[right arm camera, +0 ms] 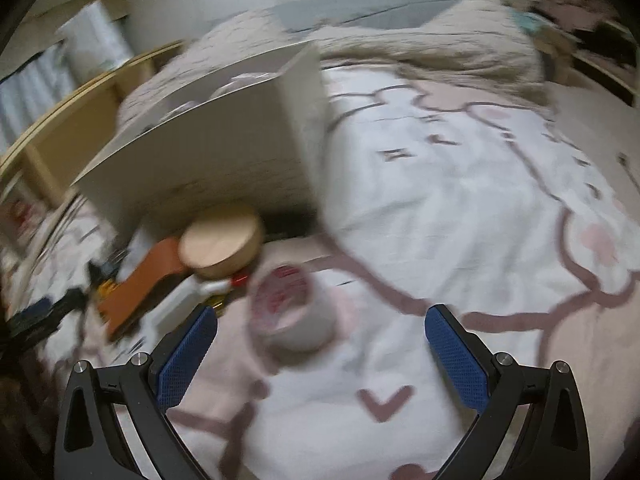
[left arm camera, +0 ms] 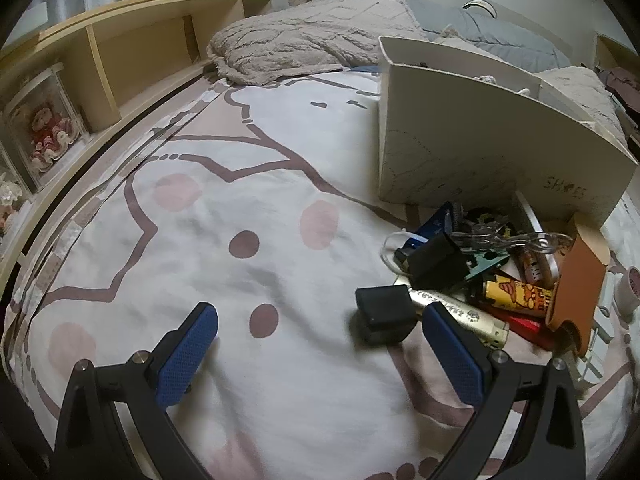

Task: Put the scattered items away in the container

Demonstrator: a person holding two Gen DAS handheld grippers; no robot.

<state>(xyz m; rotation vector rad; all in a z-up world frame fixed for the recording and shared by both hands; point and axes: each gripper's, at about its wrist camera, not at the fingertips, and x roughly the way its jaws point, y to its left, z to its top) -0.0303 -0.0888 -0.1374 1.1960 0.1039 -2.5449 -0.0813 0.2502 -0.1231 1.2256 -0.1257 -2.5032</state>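
Note:
A white cardboard box stands on the bed; it also shows in the blurred right wrist view. In front of it lies a pile of small items: a black box, a second black box, a yellow lighter, a gold tube, an orange-brown card sleeve. My left gripper is open, its right finger next to the near black box. My right gripper is open above a tape roll. A round wooden lid lies by the box.
The bed cover is white with pink cartoon lines. A beige blanket is bunched at the far end. A wooden shelf headboard with a doll case runs along the left side.

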